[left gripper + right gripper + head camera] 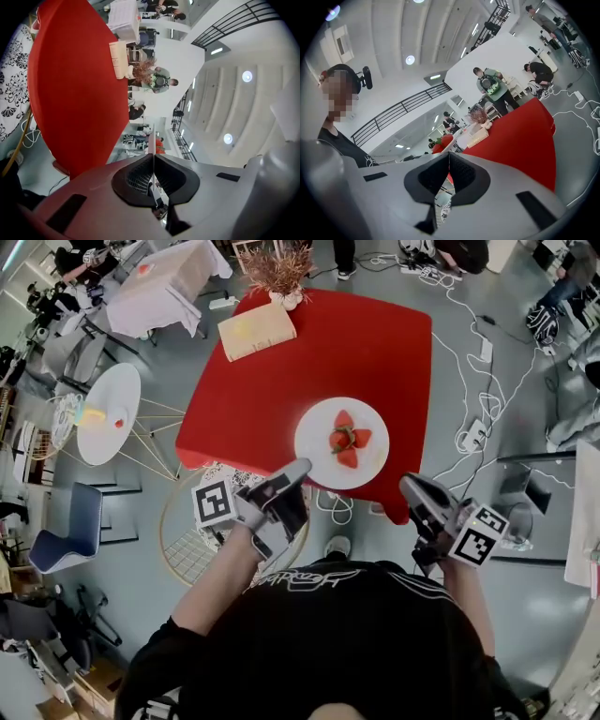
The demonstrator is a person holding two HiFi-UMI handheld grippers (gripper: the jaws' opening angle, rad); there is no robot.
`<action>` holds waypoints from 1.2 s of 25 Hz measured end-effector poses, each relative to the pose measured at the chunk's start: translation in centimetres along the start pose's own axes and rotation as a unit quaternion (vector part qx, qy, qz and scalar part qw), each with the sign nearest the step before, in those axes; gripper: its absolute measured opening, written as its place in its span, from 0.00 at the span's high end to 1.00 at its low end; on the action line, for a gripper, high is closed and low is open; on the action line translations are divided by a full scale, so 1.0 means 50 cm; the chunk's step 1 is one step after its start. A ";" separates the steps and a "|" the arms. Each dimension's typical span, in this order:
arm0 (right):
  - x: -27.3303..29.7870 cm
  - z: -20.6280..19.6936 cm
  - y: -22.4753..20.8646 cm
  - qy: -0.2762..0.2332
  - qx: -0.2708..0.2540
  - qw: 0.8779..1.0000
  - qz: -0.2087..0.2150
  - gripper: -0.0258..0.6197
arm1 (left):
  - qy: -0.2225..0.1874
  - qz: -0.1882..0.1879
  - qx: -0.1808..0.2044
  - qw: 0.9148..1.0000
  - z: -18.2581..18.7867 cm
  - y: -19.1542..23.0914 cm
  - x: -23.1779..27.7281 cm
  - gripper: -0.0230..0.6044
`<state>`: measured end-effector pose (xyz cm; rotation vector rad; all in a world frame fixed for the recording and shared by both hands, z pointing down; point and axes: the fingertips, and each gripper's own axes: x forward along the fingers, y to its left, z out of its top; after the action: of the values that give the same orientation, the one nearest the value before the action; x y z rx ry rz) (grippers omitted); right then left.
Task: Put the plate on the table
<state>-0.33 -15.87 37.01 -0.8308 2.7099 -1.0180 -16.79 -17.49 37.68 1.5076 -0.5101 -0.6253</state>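
Note:
A white plate (317,430) with cut strawberries (348,439) hangs level over the near edge of the red table (309,362). My left gripper (302,468) is shut on the plate's near-left rim. In the left gripper view the rim (153,143) shows as a thin white line running out from between the closed jaws of that gripper (153,161). My right gripper (405,482) is at the plate's near-right rim. In the right gripper view its jaws are closed on the thin rim (450,146), with the strawberries (443,142) just beyond that gripper (449,157).
A cream book (256,330) and a vase of dried plants (281,273) stand at the table's far side. Left of the table are a round white side table (106,413), a wire-frame stool (187,549) and a blue chair (66,531). Cables (469,381) trail over the floor at right.

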 end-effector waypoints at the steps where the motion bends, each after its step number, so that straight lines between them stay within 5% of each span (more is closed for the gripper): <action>1: 0.000 0.001 0.002 0.000 -0.003 1.000 -0.002 0.95 | 0.001 -0.001 -0.001 1.000 0.004 0.001 0.001 0.94; 18: 0.022 0.022 -0.023 -0.001 0.002 1.000 0.010 0.95 | -0.021 0.005 0.019 1.000 0.039 0.004 0.015 0.94; 30: 0.049 0.053 -0.141 0.014 0.039 0.999 0.014 0.95 | -0.053 0.026 0.040 0.997 0.121 0.031 0.137 0.94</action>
<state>1.59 -23.08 39.67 -0.7690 2.6779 -1.1295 -15.58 -26.59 38.82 1.5363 -0.6604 -0.6529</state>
